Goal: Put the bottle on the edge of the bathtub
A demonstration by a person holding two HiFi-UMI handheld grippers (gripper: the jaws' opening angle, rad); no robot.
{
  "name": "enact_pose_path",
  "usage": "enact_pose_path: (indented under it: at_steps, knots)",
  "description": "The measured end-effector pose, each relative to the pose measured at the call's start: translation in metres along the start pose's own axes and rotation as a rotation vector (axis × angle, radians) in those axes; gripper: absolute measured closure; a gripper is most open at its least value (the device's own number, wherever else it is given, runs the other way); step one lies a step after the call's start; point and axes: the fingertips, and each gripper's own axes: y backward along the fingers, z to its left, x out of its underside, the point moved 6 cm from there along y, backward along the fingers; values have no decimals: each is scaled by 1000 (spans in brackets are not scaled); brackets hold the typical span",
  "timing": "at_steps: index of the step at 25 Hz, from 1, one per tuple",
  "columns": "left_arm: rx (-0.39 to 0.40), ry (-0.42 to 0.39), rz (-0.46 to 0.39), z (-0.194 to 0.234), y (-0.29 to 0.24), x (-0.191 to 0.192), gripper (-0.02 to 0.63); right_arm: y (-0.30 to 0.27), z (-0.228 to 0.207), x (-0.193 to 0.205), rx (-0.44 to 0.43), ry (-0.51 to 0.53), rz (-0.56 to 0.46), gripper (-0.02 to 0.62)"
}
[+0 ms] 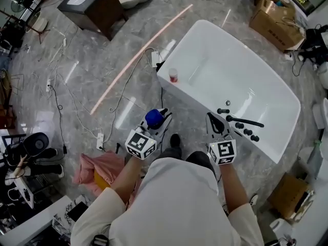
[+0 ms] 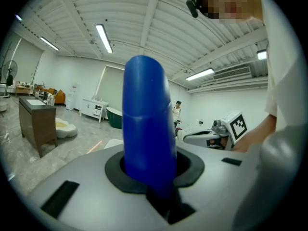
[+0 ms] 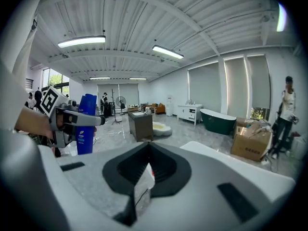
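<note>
The blue bottle [image 1: 154,118] stands upright in the left gripper [image 1: 162,118], whose partly parted jaws clamp its body. It hangs above the floor, just off the bathtub's [image 1: 180,91] near long edge. The right gripper [image 3: 143,179] hovers over that edge, jaws seemingly together, empty.

dark cabinet [image 1: 95,9]: top left | cardboard box [image 1: 271,22]: top right | pink cloth [image 1: 97,165]: floor

Blue bottle [image 1: 154,118], seemingly upright, beside white bathtub [image 1: 233,68]
</note>
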Motion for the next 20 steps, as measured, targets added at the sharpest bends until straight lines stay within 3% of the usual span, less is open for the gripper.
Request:
enact_pose_path:
  at_steps: [10,20]
  knots:
    - [-15,25,21,17,-30,11,528,-21,-20,9,-14,-9,41,592]
    - [-71,18,3,27,-90,26,528,-53,-63,38,-97,-42,106,592]
